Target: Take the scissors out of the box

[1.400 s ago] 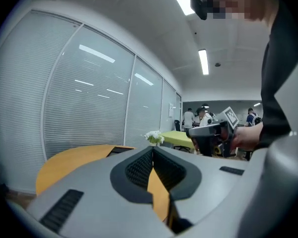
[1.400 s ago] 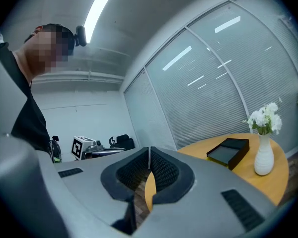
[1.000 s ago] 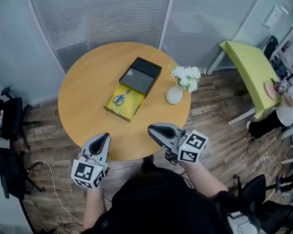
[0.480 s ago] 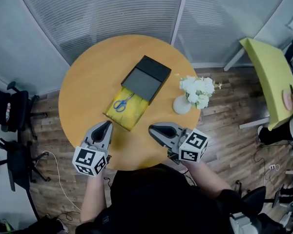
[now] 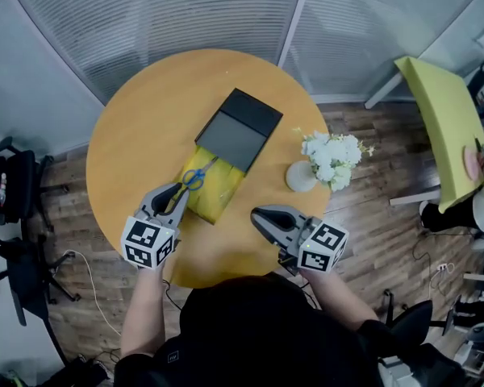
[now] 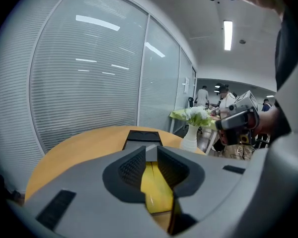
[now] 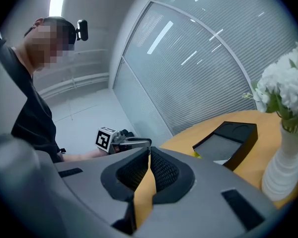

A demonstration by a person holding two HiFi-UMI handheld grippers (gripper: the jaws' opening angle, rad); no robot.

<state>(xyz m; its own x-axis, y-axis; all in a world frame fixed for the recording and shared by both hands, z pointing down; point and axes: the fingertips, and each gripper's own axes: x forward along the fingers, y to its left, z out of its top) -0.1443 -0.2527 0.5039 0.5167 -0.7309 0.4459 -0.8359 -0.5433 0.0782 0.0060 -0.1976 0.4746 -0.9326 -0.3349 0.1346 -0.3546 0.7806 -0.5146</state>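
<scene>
Blue-handled scissors [image 5: 195, 177] lie in the open yellow box [image 5: 216, 193] on the round wooden table [image 5: 137, 135]. The box's black lid [image 5: 238, 129] covers its far half. My left gripper [image 5: 177, 190] is over the box's near left corner, its tips just short of the scissors' handles. Its jaws have just been opening and stand a little apart with nothing between them. In the left gripper view only the yellow box [image 6: 151, 182] shows through that gap [image 6: 150, 152]; the scissors are hidden. My right gripper [image 5: 258, 213] hovers over the table's near edge, right of the box, shut and empty.
A white vase of white flowers [image 5: 300, 176] stands right of the box, near the right gripper. Black office chairs [image 5: 8, 192] stand left of the table and a yellow-green table [image 5: 444, 119] at the far right. Behind the round table runs a glass wall with blinds.
Both grippers have moved forward over the table toward the box. The left one travelled farther and now reaches the box's near corner beside the scissors.
</scene>
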